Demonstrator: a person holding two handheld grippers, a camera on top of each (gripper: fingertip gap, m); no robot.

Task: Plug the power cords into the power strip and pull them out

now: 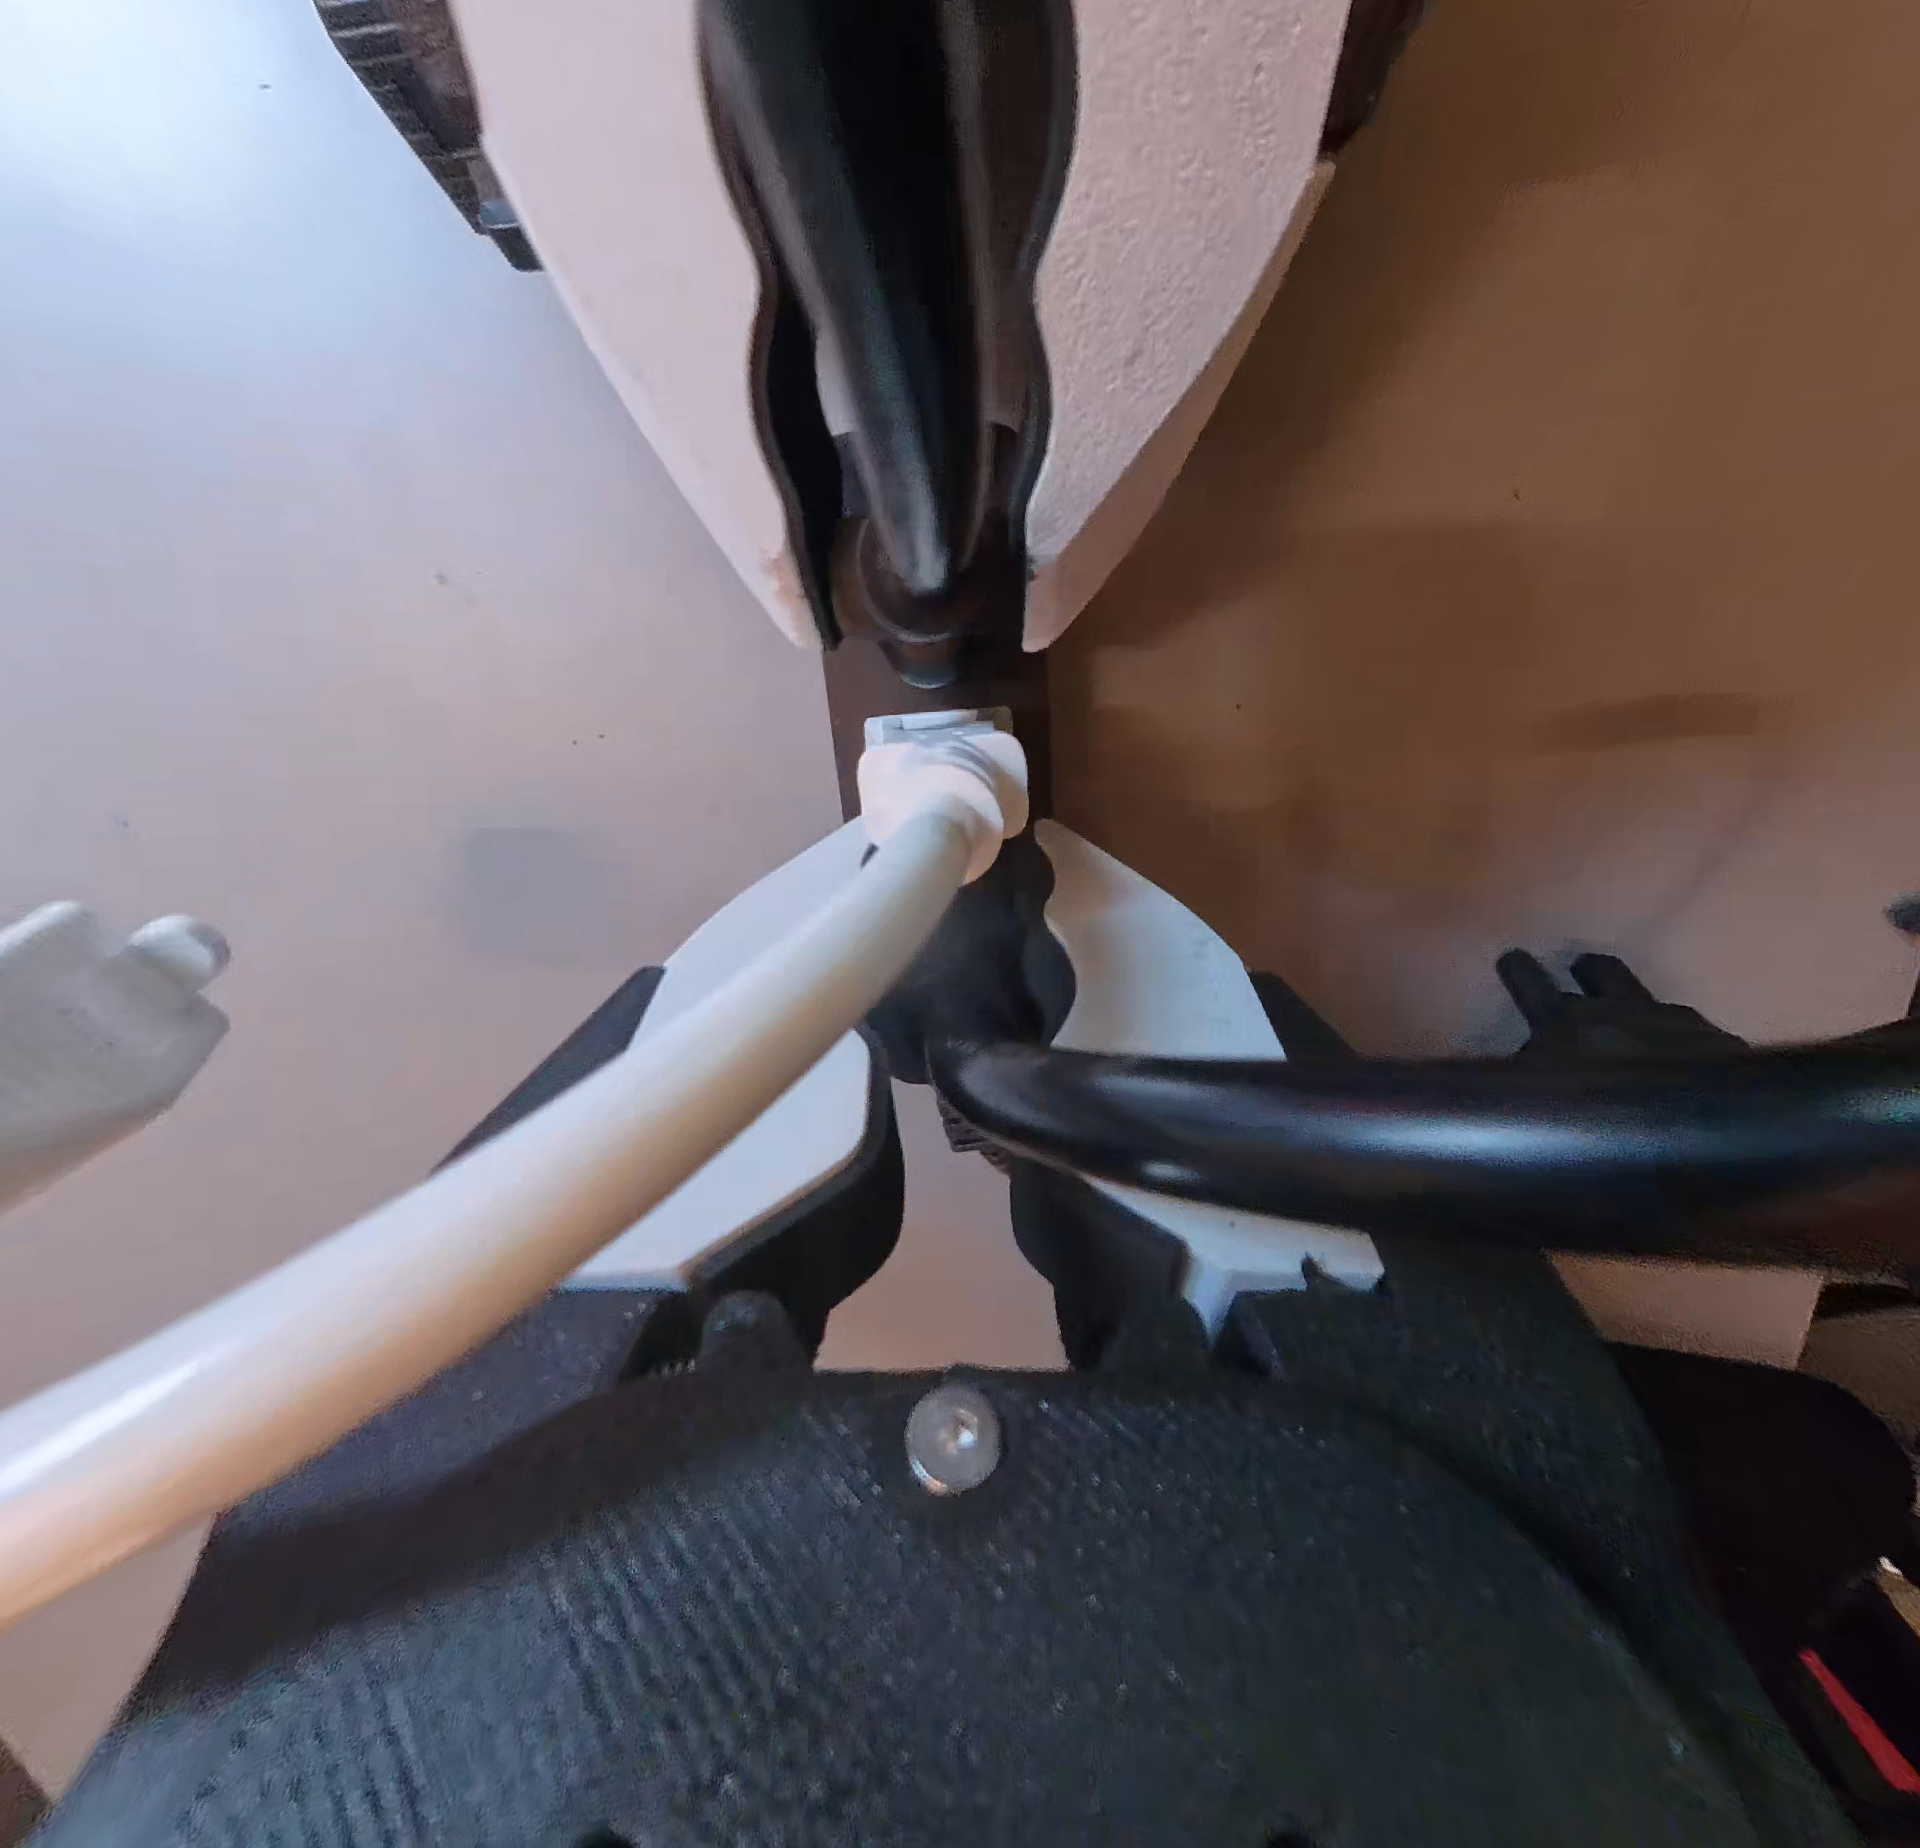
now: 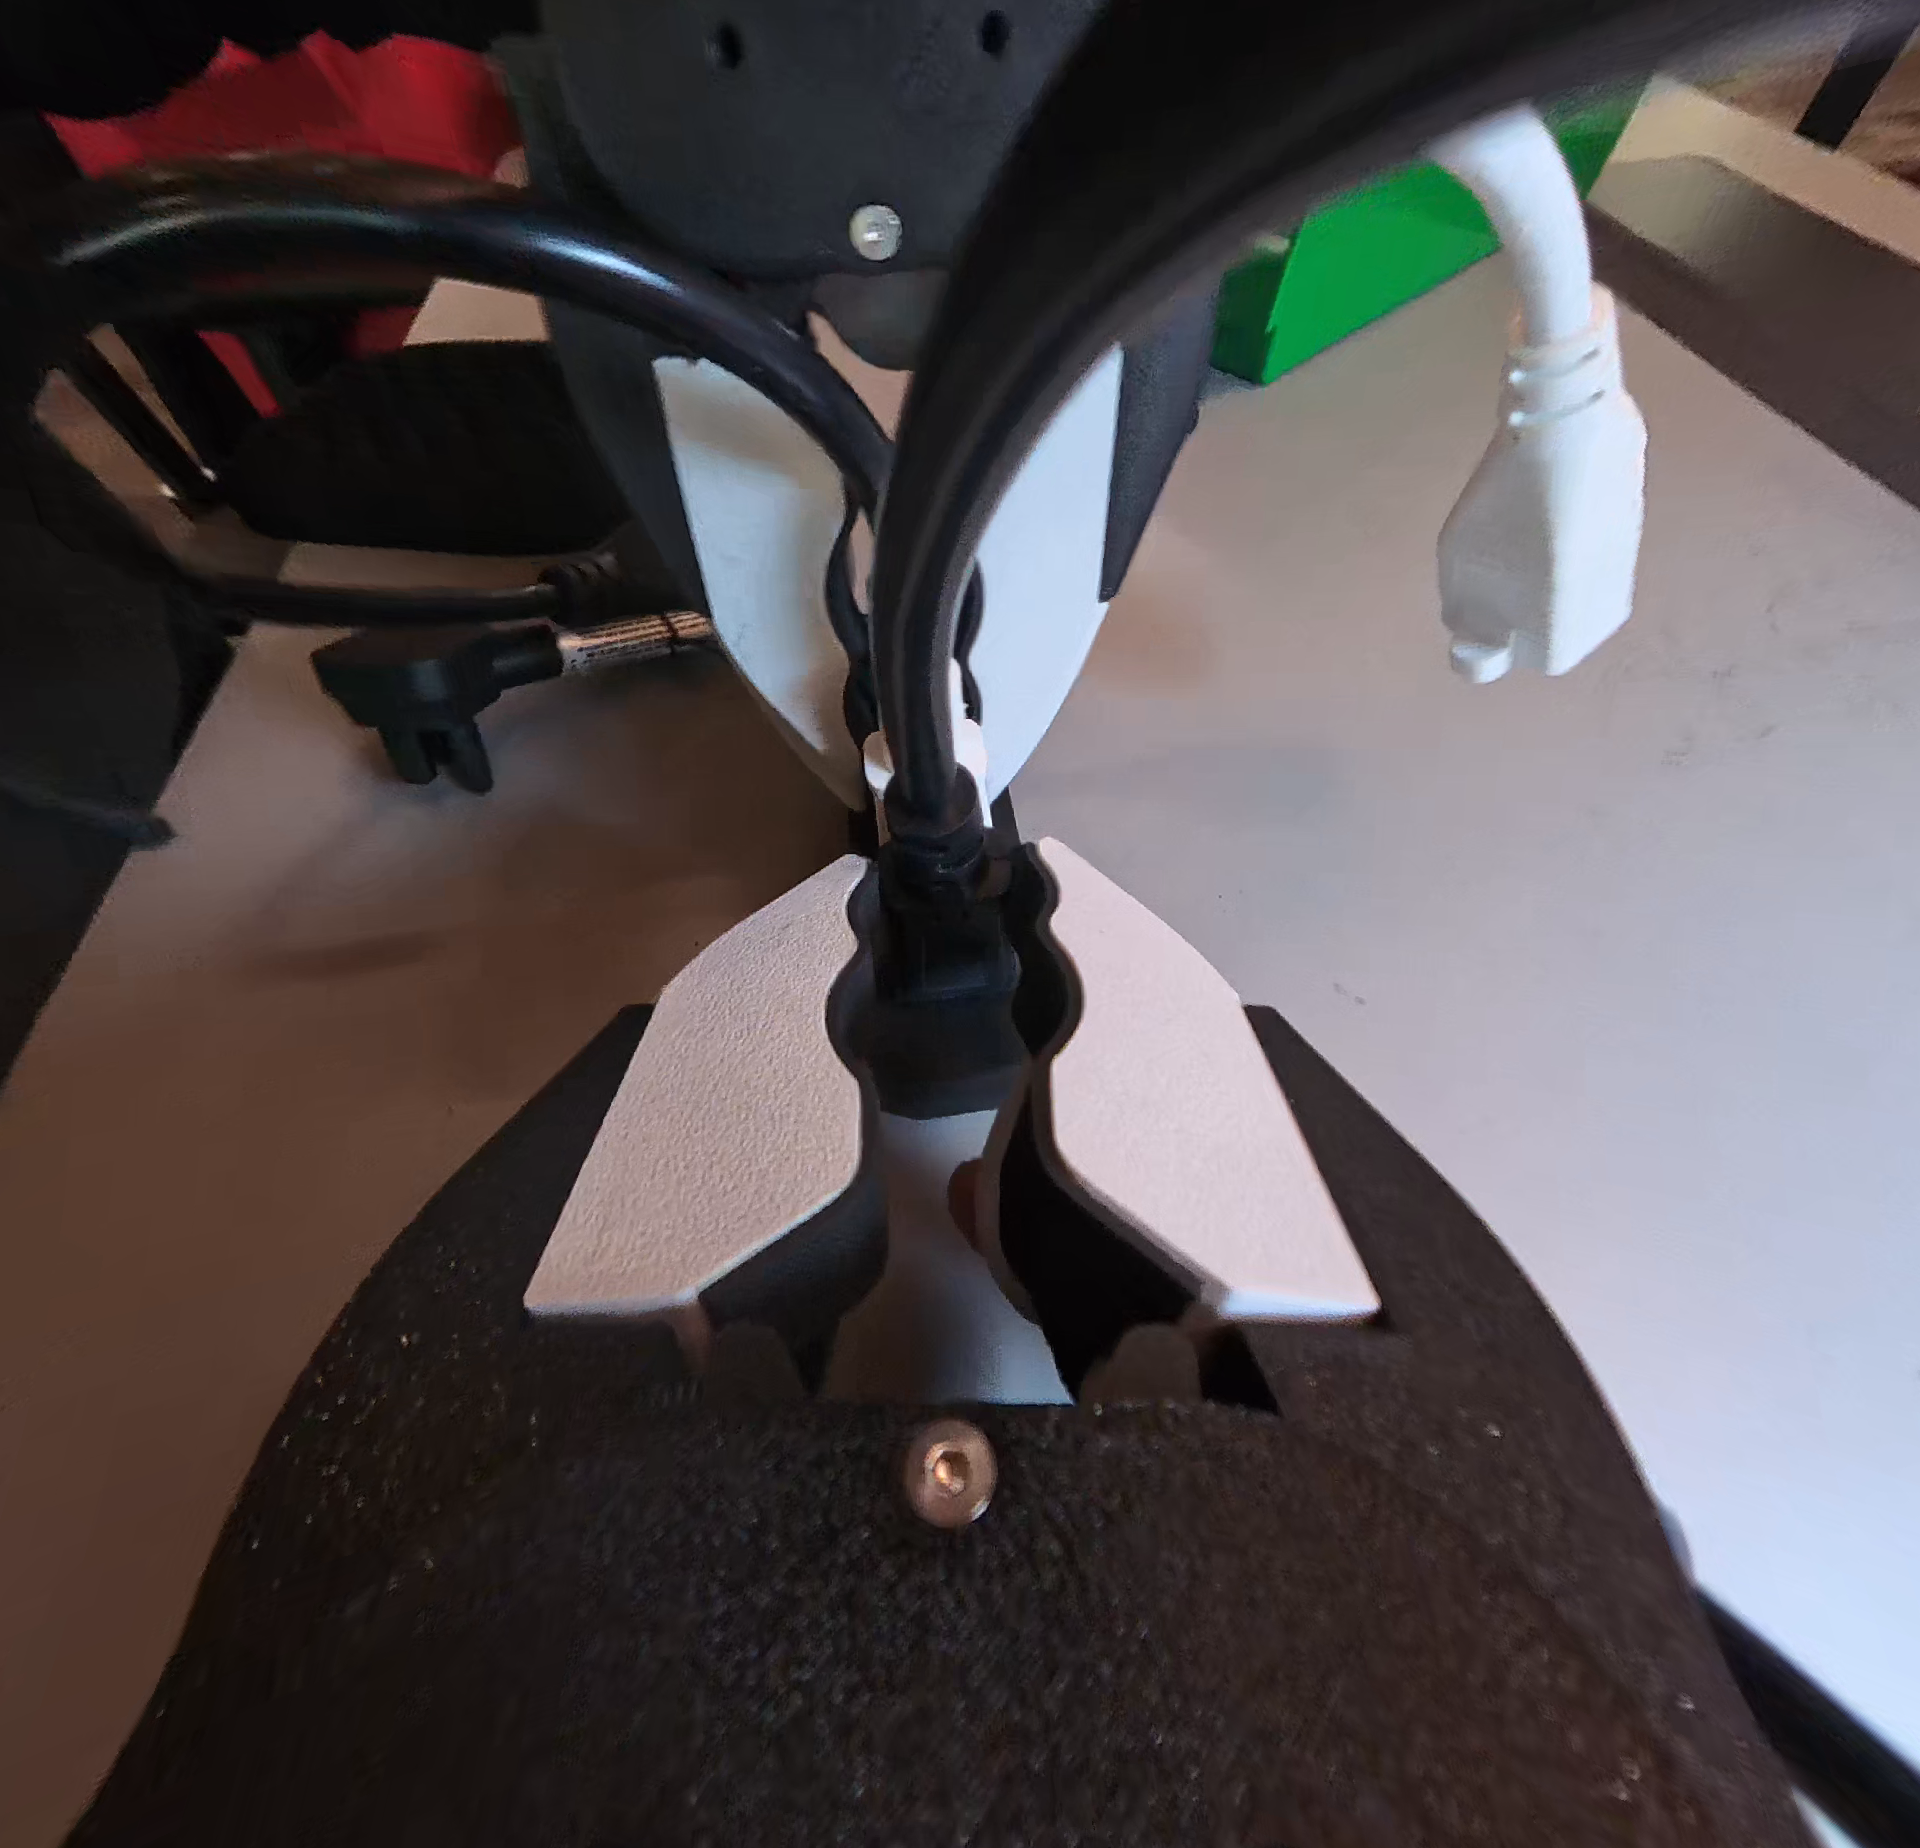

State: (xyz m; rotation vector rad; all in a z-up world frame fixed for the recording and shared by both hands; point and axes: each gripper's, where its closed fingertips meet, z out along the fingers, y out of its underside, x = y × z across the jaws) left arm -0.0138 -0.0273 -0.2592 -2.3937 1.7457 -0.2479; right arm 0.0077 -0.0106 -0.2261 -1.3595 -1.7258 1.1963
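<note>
Your right gripper [image 2: 951, 951] is clamped on a black plug [image 2: 935, 1009] whose black cord [image 2: 1039, 344] arcs up and away, and directly ahead your left gripper [image 1: 961, 925] meets it tip to tip, closed on a dark connector [image 1: 977, 977] just behind a white plug [image 1: 940, 775]. A white cord [image 1: 520, 1164] trails back to your left. Beyond the right gripper's tips, a loose white connector [image 2: 1548, 541] hangs to the right and a second black plug [image 2: 436, 686] lies on the white table [image 2: 1455, 967] to the left.

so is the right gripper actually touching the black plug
Touching. The right wrist view shows the right gripper closed on the black plug, with both fingers pressed against its sides and no gap.
</note>
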